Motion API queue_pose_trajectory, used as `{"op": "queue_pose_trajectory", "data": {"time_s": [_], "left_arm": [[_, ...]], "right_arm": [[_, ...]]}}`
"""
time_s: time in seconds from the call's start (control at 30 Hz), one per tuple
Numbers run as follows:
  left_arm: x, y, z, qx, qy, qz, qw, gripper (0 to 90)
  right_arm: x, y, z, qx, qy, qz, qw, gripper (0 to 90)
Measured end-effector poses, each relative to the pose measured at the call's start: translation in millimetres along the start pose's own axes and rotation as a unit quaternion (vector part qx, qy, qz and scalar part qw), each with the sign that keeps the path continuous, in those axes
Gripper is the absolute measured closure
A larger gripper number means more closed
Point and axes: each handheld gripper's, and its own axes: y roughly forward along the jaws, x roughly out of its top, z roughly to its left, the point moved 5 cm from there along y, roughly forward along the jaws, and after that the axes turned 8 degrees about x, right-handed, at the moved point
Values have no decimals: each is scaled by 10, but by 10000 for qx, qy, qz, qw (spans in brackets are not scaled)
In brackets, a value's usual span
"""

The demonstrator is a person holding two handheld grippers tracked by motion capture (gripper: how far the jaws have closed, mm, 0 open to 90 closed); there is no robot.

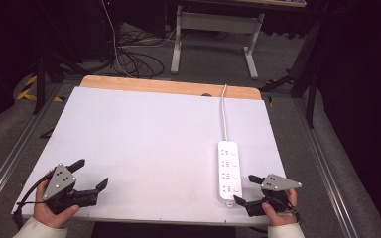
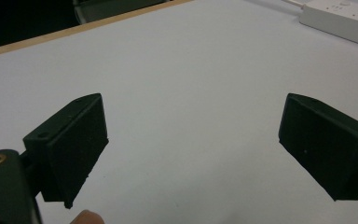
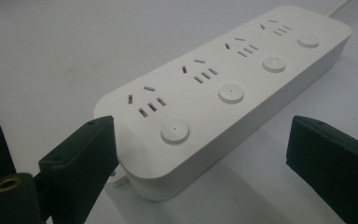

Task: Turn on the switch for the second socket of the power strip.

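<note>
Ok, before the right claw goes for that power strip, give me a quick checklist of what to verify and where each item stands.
1. Right claw open: ok, jaws stand wide apart.
2. Right claw lined up with the power strip: ok, the near end of the strip sits between and just ahead of the jaws.
3. Contact with the strip: cannot tell, one jaw looks very close to the near corner.
4. Left claw out of the way: ok, open over bare table, far from the strip.
5. Strip lying flat, sockets up: ok.
6. Cord free: ok on the table, it runs straight to the far edge; beyond that, cannot tell.
</note>
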Motion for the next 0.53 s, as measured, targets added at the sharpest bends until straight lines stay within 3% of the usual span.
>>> {"op": "queue_pose_trajectory", "data": {"time_s": [0.3,0.53], "left_arm": [[3,-5,1,6,-36,-17,10000,83],[10,-1,4,-2,-43,-41,10000,79]], "right_arm": [[17,-15,-4,-173,-33,-37,9998,96],[60,-69,16,-121,-80,-336,9993,101]]}}
